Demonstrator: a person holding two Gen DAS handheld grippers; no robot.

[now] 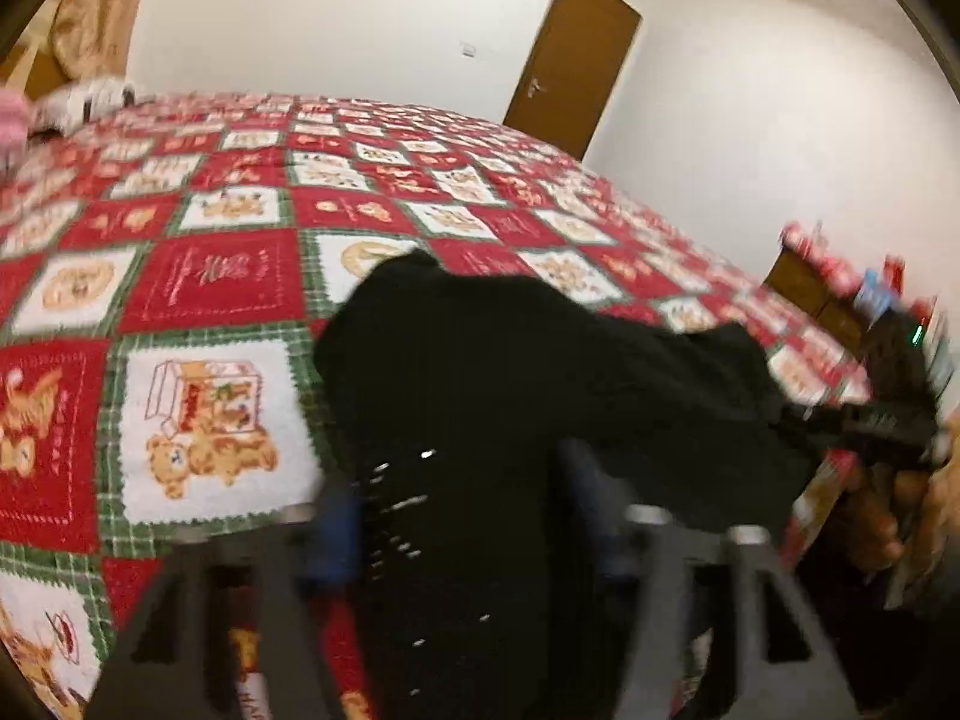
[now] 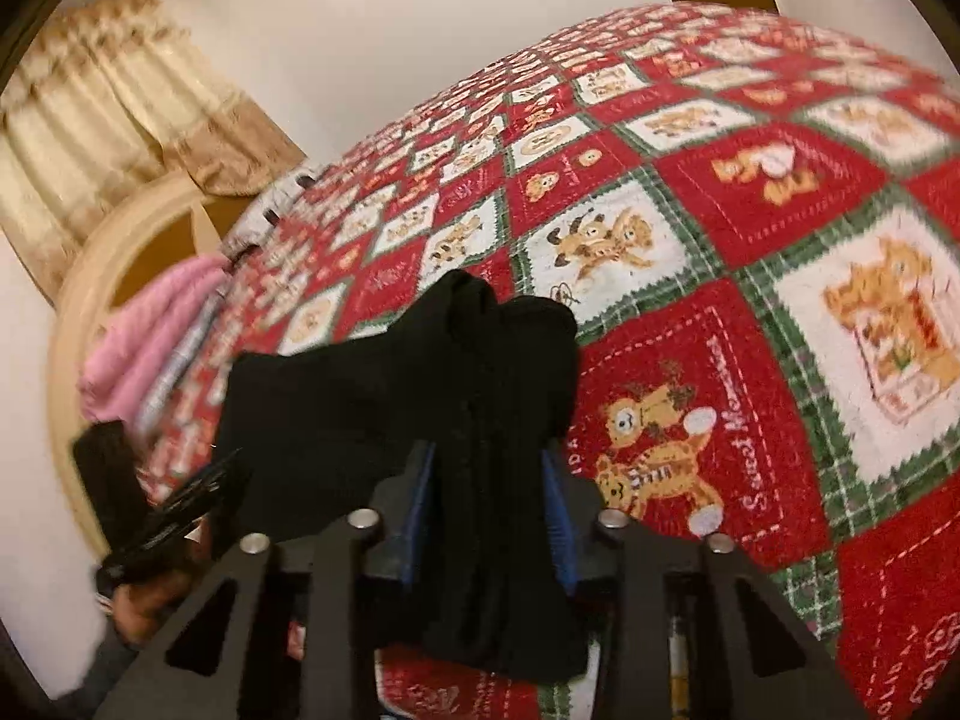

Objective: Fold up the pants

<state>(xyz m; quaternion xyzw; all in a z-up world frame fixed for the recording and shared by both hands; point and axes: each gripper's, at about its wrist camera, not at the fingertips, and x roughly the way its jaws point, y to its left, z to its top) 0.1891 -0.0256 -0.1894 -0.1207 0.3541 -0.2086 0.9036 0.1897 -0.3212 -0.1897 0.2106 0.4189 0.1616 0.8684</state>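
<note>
Left gripper (image 1: 474, 516) clamped on the black pants (image 1: 540, 372), dark fabric bunched between the two blue pads (image 1: 336, 534) and hanging down past them. Right gripper (image 2: 489, 510) likewise closed on the same pants (image 2: 420, 384), a thick fold of cloth pinched between its blue-lined fingers (image 2: 555, 516). Pants held above the bed (image 1: 210, 276), stretched from one gripper to the other, the free part rising in a lumpy heap over the quilt. Cannot tell whether any part of the cloth touches the quilt. Blurred in both views, so finer folds not readable.

In the left wrist view, right gripper visible at the far right edge, gripping the other end of the cloth, with the hand (image 1: 870, 516) of the person under it. In the right wrist view, left gripper seen low at the left, dark and tilted, with a hand (image 2: 144, 600) below.

Bed covered with a red, white and green patchwork quilt (image 2: 750, 276) showing teddy bears. Pink cloth (image 2: 144, 354) and a grey-white item (image 2: 270, 204) lying near the far end of the bed, well apart from the pants. Rounded cream headboard (image 2: 90, 276) behind them, beige curtain (image 2: 102, 114) beyond. Brown door (image 1: 576, 60) in the white wall behind the bed. Wooden furniture (image 1: 804, 282) with colourful things on it beside the bed at the right.
</note>
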